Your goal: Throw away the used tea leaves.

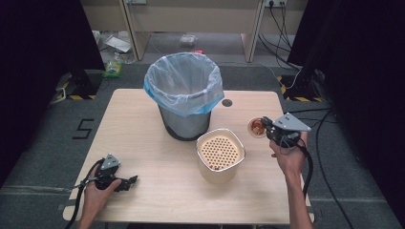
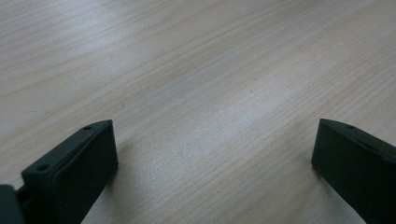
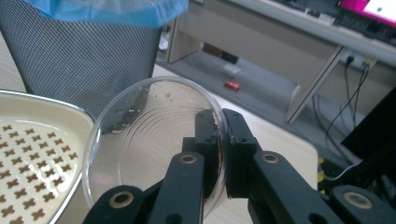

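1. Right gripper (image 1: 265, 126) held up over the table's (image 1: 143, 119) right side, pinching the rim of a small clear glass bowl (image 1: 256, 127). It sits just right of the perforated cream container (image 1: 220, 151).
2. Right gripper view gives what the high view cannot: the two jaws are pressed on either side of the glass bowl's (image 3: 149, 140) wall, one inside and one outside, and the bowl is tilted on edge, with brownish smears on the glass.
3. Same view: mesh side of the waste bin (image 3: 79, 51) behind the bowl, blue liner at its top.
4. Left gripper (image 1: 128, 181) rests low at the near left of the table, well apart from the bowl.
5. Left gripper view: jaws spread wide over bare wood, nothing between them.
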The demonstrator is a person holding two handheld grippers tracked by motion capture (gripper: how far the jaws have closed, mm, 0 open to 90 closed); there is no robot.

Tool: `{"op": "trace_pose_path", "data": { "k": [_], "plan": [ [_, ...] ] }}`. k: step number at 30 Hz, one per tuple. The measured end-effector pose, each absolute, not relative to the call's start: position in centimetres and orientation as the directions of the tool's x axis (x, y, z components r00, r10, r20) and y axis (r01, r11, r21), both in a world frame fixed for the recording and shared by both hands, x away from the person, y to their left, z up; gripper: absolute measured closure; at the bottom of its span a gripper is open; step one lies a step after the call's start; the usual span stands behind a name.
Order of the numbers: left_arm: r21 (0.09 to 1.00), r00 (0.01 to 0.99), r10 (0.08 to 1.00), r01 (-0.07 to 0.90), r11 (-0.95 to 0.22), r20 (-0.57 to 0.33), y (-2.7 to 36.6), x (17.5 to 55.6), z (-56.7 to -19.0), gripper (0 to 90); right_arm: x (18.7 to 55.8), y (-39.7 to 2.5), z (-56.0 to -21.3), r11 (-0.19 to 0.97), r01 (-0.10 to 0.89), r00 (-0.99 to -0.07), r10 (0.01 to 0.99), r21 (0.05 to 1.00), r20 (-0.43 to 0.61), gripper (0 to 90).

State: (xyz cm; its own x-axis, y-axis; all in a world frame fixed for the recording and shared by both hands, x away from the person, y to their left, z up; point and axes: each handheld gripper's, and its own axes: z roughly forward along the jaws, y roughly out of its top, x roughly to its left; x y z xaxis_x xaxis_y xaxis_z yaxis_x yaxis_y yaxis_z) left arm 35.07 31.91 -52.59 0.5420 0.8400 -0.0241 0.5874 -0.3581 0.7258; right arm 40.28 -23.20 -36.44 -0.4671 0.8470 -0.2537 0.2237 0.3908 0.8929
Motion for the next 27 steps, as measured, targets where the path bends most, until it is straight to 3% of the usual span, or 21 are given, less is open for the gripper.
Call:
{"op": "trace_pose_path", "data": {
  "k": [15, 21, 27],
  "plan": [
    [0.725, 0.543, 0.839, 0.587, -0.359, -0.023, 31.9, 35.1, -52.6, 0.0, 38.5, -17.4, -33.0, 0.576, -0.077, -0.435, 0.715, 0.814, -0.547, 86.2],
    [0.725, 0.544, 0.839, 0.587, -0.361, -0.023, 31.9, 35.1, -52.6, 0.0, 38.3, -14.2, -34.0, 0.711, -0.210, -0.373, 0.576, 0.671, -0.727, 86.4],
    [0.725, 0.543, 0.839, 0.587, -0.360, -0.023, 31.9, 35.1, -52.6, 0.0, 37.7, -13.0, -35.3, 0.791, -0.287, -0.289, 0.466, 0.540, -0.836, 86.6]
  ]
}}
